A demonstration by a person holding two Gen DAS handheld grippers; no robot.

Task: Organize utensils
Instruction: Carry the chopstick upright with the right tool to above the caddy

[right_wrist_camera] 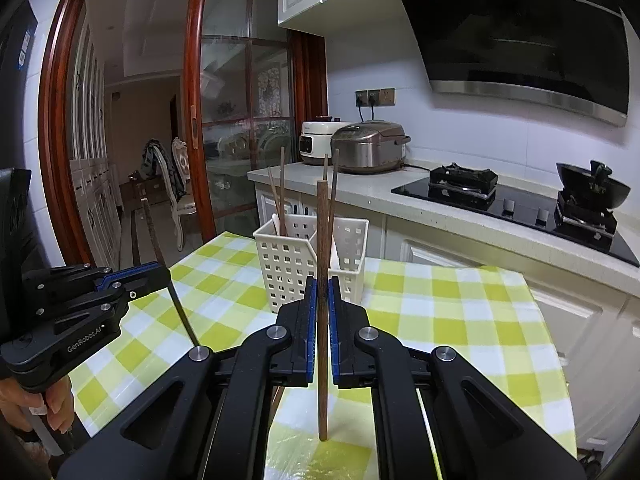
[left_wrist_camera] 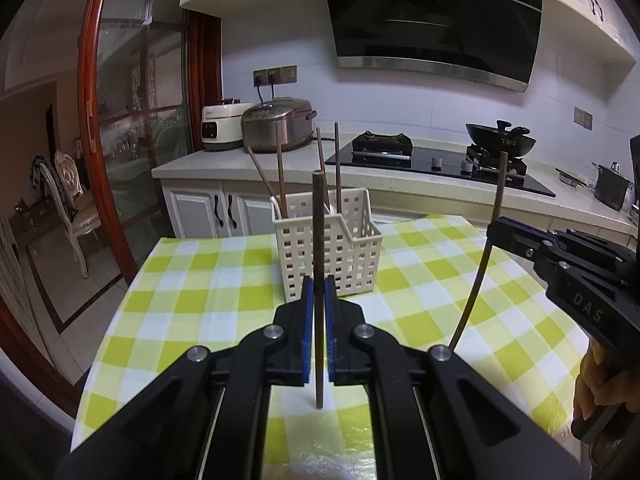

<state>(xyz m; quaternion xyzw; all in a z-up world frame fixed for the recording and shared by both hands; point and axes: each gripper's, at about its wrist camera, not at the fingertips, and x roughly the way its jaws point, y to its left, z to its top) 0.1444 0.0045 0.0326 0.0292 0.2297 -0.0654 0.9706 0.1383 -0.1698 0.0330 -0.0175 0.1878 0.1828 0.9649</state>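
A cream perforated utensil basket point(left_wrist_camera: 332, 252) stands on the green-checked table and holds several brown chopsticks point(left_wrist_camera: 280, 168); it also shows in the right wrist view point(right_wrist_camera: 296, 268). My left gripper point(left_wrist_camera: 319, 288) is shut on a dark brown chopstick point(left_wrist_camera: 319, 240), held upright just in front of the basket. My right gripper point(right_wrist_camera: 322, 288) is shut on a lighter brown chopstick point(right_wrist_camera: 322, 240), also upright, near the basket. The right gripper point(left_wrist_camera: 496, 226) shows at the right of the left wrist view with its chopstick point(left_wrist_camera: 498, 184). The left gripper point(right_wrist_camera: 160, 276) shows at the left of the right wrist view.
The green-checked tablecloth point(left_wrist_camera: 208, 280) covers the table, whose edge falls off at the left. Behind stands a counter with two rice cookers point(left_wrist_camera: 276, 124), a gas hob point(left_wrist_camera: 436, 156) and a wok point(left_wrist_camera: 500, 140). A glass sliding door point(left_wrist_camera: 132, 120) is at the left.
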